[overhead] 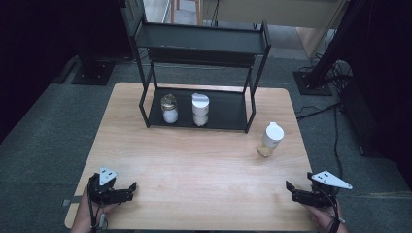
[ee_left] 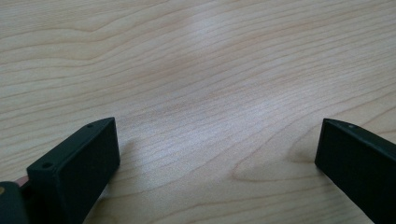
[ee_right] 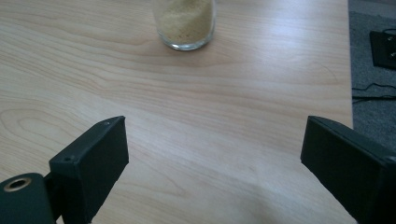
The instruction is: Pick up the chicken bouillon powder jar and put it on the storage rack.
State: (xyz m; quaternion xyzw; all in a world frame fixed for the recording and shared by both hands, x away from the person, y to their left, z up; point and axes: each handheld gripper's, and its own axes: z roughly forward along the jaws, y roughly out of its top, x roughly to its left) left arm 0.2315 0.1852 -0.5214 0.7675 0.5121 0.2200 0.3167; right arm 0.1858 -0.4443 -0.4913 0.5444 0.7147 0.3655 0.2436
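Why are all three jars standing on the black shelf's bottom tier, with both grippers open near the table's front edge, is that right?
Not quite: two jars stand on the shelf. The third jar stands on the table to its right, as the high view shows. Both grippers are open.

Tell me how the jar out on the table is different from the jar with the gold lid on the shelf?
The jar on the table has a white lid; the gold-lidded jar has a brassy one. The table jar holds tan grains; the shelf jar's contents look white. The table jar stands on bare wood, the other on the black rack. Both stand upright and look like clear glass.
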